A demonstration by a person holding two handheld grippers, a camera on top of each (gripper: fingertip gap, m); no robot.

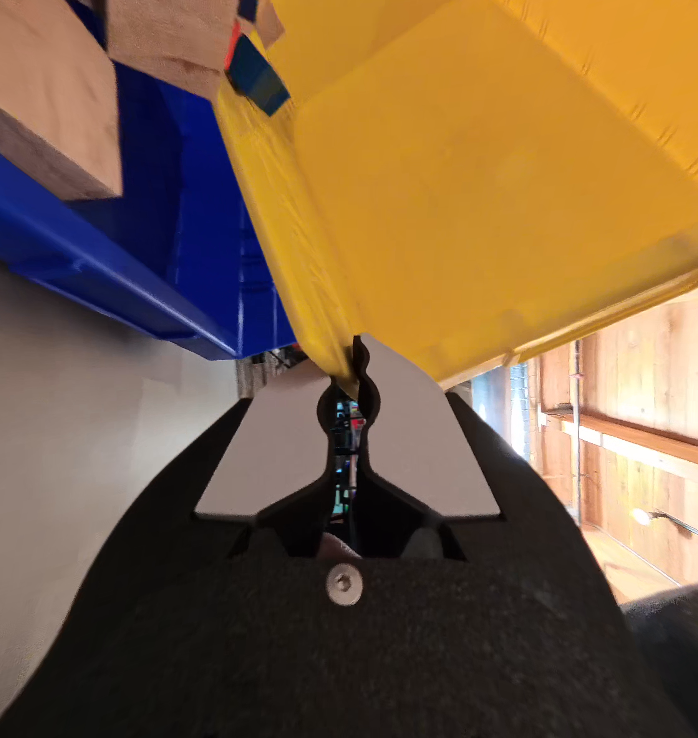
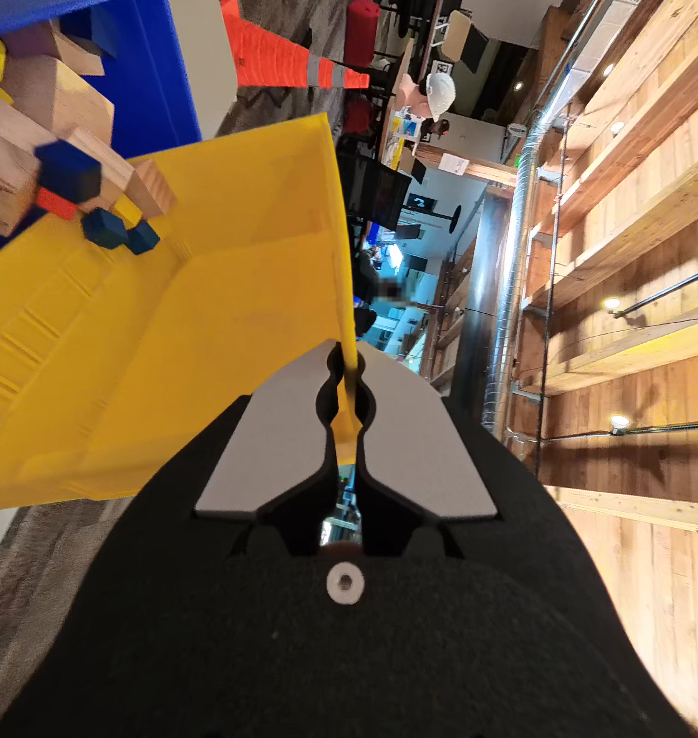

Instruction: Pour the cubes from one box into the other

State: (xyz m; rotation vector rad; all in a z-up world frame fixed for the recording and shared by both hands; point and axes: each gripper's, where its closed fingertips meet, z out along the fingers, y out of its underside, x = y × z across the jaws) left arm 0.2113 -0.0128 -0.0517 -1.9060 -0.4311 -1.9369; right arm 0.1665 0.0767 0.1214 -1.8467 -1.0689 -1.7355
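From the left wrist view, at far left we've got big plain wooden blocks (image 1: 40,100) piled in the blue box (image 1: 139,247), its rim running down toward the middle. Just right of them a small dark blue cube (image 1: 259,86) sits right on the lip where the yellow box (image 1: 479,199) meets the blue one. The yellow box fills the upper right, tipped steeply, its inside bare on this side. At centre our left gripper (image 1: 349,369) is clenched on the yellow box's rim, the thin wall pinched between its tips.

Over to the right wrist view: at far left the wooden blocks (image 2: 28,131) are heaped at the yellow box's (image 2: 179,319) mouth against the blue box (image 2: 151,80), with a larger blue cube (image 2: 70,175), a red cube (image 2: 56,203) and two small dark blue cubes (image 2: 119,233) among them. In the middle our right gripper (image 2: 349,355) is clamped on the yellow wall too. Beyond it lies an orange traffic cone (image 2: 279,60) with grey bands, then a white hard hat (image 2: 441,94), and wooden beams (image 2: 618,199) at far right.

No brand or label shows on either box; the papers and tags in the background are too small for us to make out.
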